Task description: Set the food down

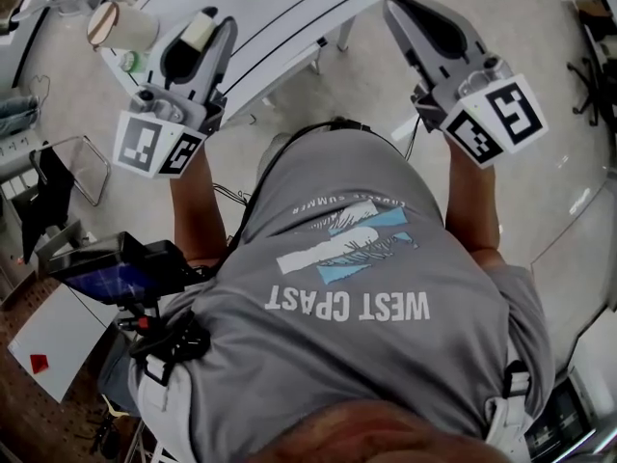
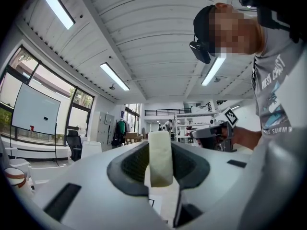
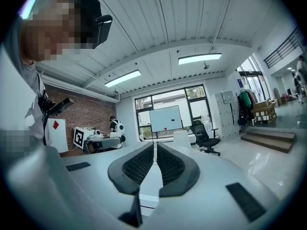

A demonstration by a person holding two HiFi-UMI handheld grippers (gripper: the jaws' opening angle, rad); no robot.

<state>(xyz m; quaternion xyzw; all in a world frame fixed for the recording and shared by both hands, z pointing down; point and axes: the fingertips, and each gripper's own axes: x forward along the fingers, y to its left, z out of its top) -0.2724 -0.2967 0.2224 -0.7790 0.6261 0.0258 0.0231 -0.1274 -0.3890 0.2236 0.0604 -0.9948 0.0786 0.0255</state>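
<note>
Beyond the grey shirt [image 1: 386,287], the left gripper [image 1: 210,19] is clamped on a pale food piece [image 1: 199,31] over the white table [image 1: 289,27]; the right gripper [image 1: 397,3] is closed and empty. Best to lower it level before releasing.

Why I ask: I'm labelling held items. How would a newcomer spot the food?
Start at the white table at the head view's top; the left hand-held gripper points toward it. Pinched between its dark pads stands the food, a pale cream slab; the right hand-held gripper holds nothing.

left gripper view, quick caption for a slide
Left tool clamps a pale food piece between its jaws in a bright workshop
</note>
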